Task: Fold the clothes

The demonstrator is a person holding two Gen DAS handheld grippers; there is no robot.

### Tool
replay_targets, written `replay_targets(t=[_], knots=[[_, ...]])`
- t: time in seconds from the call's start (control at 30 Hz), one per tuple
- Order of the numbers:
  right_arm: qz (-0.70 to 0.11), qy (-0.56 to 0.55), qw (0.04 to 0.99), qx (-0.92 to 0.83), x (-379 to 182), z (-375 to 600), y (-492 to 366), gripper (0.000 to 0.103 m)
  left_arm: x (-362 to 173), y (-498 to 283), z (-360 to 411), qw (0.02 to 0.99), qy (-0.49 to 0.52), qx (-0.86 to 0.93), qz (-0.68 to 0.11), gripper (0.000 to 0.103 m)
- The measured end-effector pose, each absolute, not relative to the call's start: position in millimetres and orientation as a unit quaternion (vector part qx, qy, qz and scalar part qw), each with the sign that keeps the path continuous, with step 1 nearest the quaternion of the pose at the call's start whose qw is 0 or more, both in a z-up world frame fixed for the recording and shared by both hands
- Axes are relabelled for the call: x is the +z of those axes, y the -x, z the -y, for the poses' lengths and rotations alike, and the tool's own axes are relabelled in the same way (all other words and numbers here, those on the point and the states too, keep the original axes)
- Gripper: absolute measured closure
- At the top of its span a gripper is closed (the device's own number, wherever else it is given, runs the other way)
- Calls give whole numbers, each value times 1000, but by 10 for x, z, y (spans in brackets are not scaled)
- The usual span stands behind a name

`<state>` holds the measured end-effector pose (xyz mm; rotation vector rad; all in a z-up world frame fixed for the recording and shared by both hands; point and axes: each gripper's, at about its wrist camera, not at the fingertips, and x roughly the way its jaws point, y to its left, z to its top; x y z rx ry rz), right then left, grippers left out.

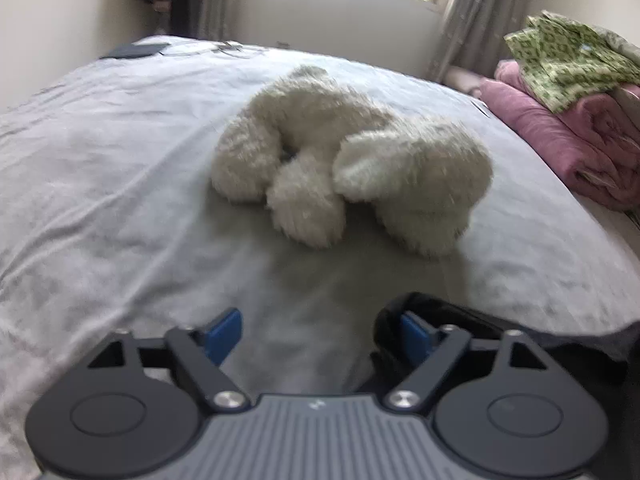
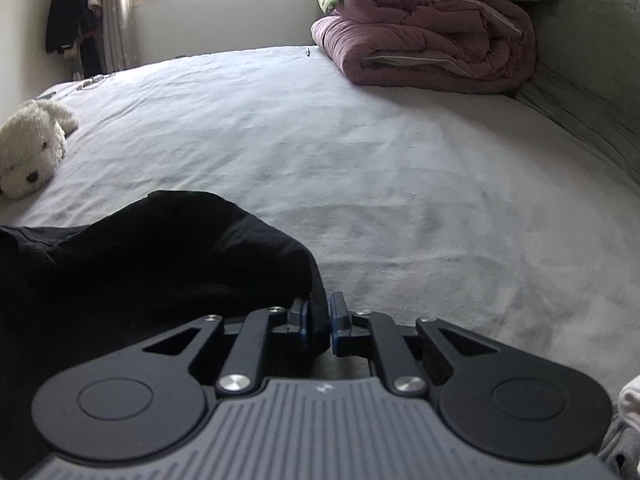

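Observation:
A black garment [image 2: 152,256] lies bunched on the grey bed sheet [image 2: 360,152] at the near left of the right wrist view. My right gripper [image 2: 319,318] is shut on an edge of that black garment, which passes between its blue pads. In the left wrist view my left gripper [image 1: 320,336] is open, its blue pads wide apart above the sheet [image 1: 120,160]. A fold of the black garment [image 1: 460,320] drapes over the left gripper's right finger; nothing sits between the pads.
A white plush dog [image 1: 348,160] lies on the bed ahead of the left gripper; it also shows at far left in the right wrist view [image 2: 32,148]. A folded pink duvet [image 2: 432,36] with green patterned bedding [image 1: 568,52] stands at the bed's far right.

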<state>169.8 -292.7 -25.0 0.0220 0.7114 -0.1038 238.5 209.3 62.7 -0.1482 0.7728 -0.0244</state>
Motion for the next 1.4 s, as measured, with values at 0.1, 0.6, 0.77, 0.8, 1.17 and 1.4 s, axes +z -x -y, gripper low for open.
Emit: replay_targets(t=[0.1, 0.6, 0.77, 0.8, 1.17, 1.4], knots=[[-347, -13, 936, -51, -277, 2964, -1698, 89, 662, -2229, -2130, 928, 38, -17, -371, 16], [-334, -9, 942, -43, -303, 2999, -1689, 88, 341, -1816, -1219, 911, -217, -137, -323, 7], [-331, 1, 943, -42, -310, 2973, -1686, 88, 409, -2118, -1498, 920, -67, -109, -371, 69], [-331, 2, 943, -41, -309, 2973, -1687, 88, 429, -2159, -1589, 920, -34, -108, -375, 79], [-328, 15, 944, -28, -309, 2916, -1685, 100, 684, -2262, -2091, 924, -8, -36, -381, 99], [-280, 4, 960, -28, 73, 2812, -1605, 101, 817, -2438, -2231, 934, -22, 5, -356, 99]])
